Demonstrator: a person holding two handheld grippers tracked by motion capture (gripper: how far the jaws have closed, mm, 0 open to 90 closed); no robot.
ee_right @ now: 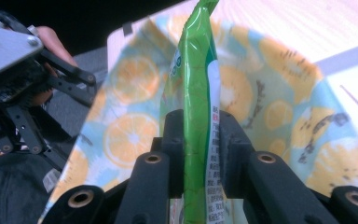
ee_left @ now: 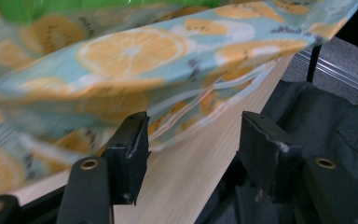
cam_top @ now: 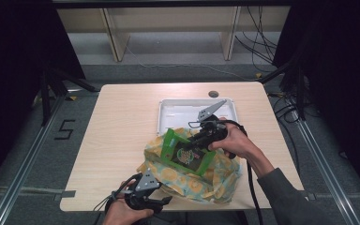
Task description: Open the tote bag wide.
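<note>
R gripper [ee_right: 196,154] clamps green packet [ee_right: 193,88] | L gripper [ee_left: 193,140] jaws apart by fruit-print bag [ee_left: 121,70] | high view adds white tray [cam_top: 168,104]

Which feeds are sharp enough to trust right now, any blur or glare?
High view: evenly lit, slightly soft, dark surroundings. Left gripper view: citrus-print bag close and blurred, jaws crisp. Right gripper view: green packet shows glossy glare, table washed out at top right.

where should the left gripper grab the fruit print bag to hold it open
Grip the bag's loose near rim, coming in level from the table's near edge. In the left gripper view that thin edge hangs just ahead of the open left gripper, flat enough to pinch.
</note>
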